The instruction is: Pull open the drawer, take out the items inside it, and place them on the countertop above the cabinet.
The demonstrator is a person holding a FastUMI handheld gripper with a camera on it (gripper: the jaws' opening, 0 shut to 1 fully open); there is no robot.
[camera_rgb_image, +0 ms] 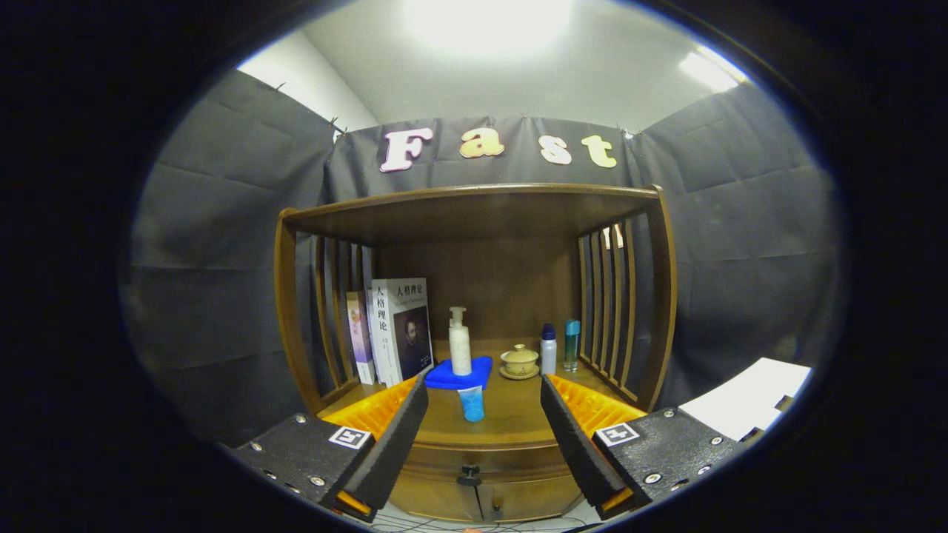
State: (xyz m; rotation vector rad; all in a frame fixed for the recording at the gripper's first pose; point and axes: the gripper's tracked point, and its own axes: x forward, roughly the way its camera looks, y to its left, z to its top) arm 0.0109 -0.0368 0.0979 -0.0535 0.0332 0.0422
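- Books (396,329) stand at the far left of the tabletop (511,422).
- A pump bottle (460,342) stands on a blue tray (459,374), with a blue cup (471,403) nearer; whether either came from the drawer I cannot tell.
- The drawer (474,463), plain wood below the tabletop with a dark knob (468,474), looks closed, so pulling seems yet to come.
- The claw (481,437) is spread wide and empty, the knob between its fingers.
- A lidded bowl (519,360) and two small bottles (559,348) stand at the far right.
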